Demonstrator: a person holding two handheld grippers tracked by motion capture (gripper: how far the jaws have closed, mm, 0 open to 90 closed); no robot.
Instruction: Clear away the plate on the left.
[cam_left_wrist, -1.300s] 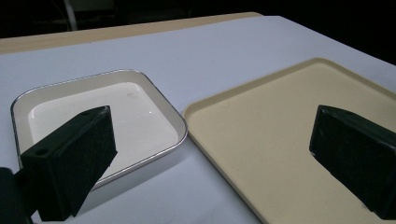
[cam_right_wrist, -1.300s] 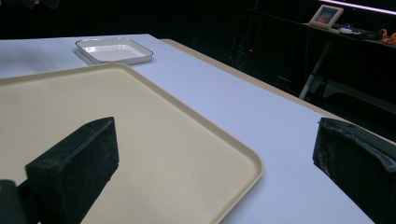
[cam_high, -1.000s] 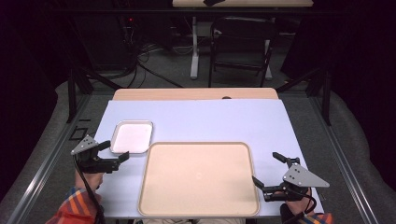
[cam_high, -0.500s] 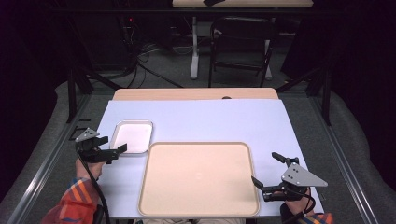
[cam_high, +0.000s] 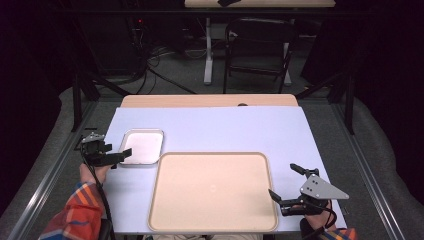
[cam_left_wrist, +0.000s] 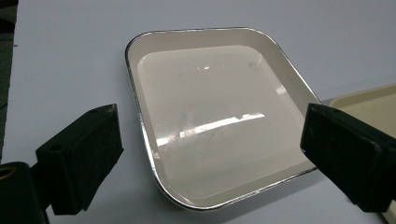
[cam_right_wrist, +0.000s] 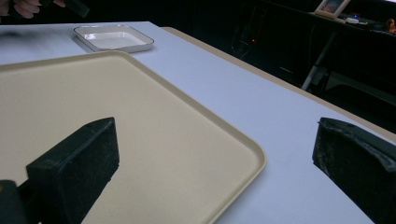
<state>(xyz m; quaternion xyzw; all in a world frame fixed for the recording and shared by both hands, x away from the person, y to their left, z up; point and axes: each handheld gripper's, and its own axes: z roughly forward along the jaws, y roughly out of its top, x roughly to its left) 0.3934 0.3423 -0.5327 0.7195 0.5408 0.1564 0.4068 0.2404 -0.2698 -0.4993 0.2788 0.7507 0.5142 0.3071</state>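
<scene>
The small square white enamel tray with the thin metal rim (cam_left_wrist: 212, 121) sits at the left of the pale lilac tabletop (cam_high: 225, 130), its right edge just beside the far-left corner of the large beige plastic tray (cam_high: 212, 192). Glossy and bare inside, rounded corners, shallow sloped walls, a streak of light across the floor of it. In the left gripper view the tray's near corner lies between the two black jaws, which stand wide on either side of it with no pad pressing on the rim; they have just been closing a little. From above, the left gripper (cam_high: 117, 157) reaches the tray's left edge, though whether a jaw touches the rim is hard to tell there. The right gripper (cam_high: 285, 182) hangs at the big tray's right edge, jaws spread wide, nothing between them but the tray's corner and bare tabletop. The beige tray's far end is cut off in the left gripper view.
</scene>
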